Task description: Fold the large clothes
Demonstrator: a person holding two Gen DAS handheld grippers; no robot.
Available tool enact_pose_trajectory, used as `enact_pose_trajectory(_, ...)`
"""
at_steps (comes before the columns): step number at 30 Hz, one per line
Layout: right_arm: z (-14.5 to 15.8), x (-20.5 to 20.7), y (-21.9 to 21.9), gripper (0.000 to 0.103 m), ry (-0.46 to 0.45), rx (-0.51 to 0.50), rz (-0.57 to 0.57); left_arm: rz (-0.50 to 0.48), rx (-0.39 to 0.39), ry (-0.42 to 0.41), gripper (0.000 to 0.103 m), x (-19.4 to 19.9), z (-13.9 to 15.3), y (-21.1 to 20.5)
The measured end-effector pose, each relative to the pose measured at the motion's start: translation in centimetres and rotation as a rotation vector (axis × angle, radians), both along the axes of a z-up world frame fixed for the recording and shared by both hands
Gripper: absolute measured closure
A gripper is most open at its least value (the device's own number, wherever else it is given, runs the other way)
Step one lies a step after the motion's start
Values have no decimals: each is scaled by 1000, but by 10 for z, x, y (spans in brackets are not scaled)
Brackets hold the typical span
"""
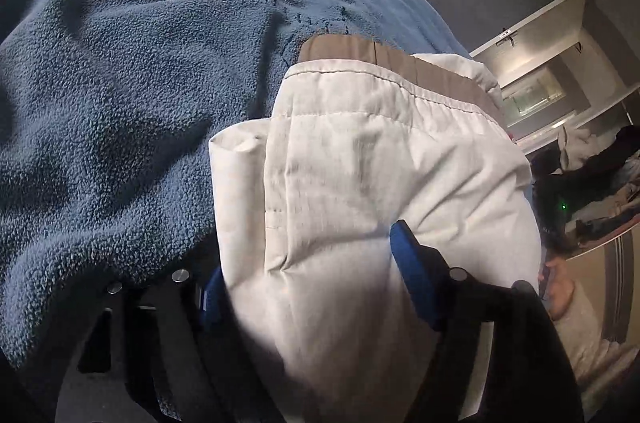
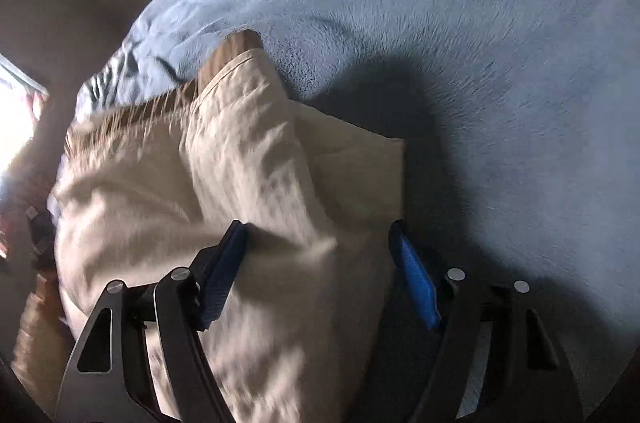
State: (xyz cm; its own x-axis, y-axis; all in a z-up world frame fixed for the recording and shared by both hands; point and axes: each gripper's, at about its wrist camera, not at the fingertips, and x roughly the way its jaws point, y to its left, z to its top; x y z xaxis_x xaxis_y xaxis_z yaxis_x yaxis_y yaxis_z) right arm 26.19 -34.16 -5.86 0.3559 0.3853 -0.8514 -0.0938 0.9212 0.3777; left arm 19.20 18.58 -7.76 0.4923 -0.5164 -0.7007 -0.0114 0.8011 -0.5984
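A folded cream-white garment with a tan waistband lies on a blue fleece blanket. In the left wrist view my left gripper is shut on the near end of the bundle. Its right blue pad presses into the cloth, and the cloth bulges over the left finger and hides its pad. In the right wrist view the same garment fills the jaws of my right gripper. Both blue pads lie against its sides. The picture is blurred.
The blanket spreads far beyond the garment in both views. To the right in the left wrist view stand a pale cabinet and a pile of dark and light clothes. A bright window glares at the left edge of the right wrist view.
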Motion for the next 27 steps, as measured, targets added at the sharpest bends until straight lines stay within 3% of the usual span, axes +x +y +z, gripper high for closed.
enact_pose_trajectory(3, -10, -5, -13, 30, 68, 64, -25, -22, 9, 5, 33, -6, 1, -1)
enact_pose_trajectory(5, -23, 1, -20, 25, 122, 127, -28, -21, -46, 26, 30, -2, -7, 2)
enact_pose_trajectory(8, -31, 13, -17, 27, 116, 188, -20, -8, -79, 26, 27, 4, -14, 2)
enact_pose_trajectory(11, -31, 17, -9, 62, 66, 236, 5, 2, -53, 12, 30, 7, -12, -3)
enact_pose_trajectory(12, -28, 16, -8, 74, 46, 241, 9, 3, -48, -4, 42, 5, -9, -6)
enact_pose_trajectory(14, -11, 7, 3, 86, -40, 183, 38, -18, -12, -63, 70, -1, 5, -15)
enact_pose_trajectory(16, 12, -8, 19, 91, -160, 71, 58, -29, 78, -119, 85, -9, 24, -28)
enact_pose_trajectory(17, 24, -15, 26, 93, -215, 26, 69, -23, 119, -144, 87, -15, 34, -34)
enact_pose_trajectory(19, 55, -33, 44, 95, -368, -25, 106, 5, 123, -199, 91, -29, 53, -34)
enact_pose_trajectory(21, 87, -49, 57, 96, -503, -13, 132, 35, 66, -282, 91, -49, 76, -23)
enact_pose_trajectory(23, 105, -53, 67, 96, -571, 19, 139, 65, 72, -342, 91, -62, 96, -15)
enact_pose_trajectory(25, 111, -40, 70, 96, -559, 76, 115, 121, 42, -362, 91, -65, 101, -1)
enact_pose_trajectory(27, 101, -16, 75, 96, -513, 103, 88, 178, 66, -355, 90, -59, 97, 12)
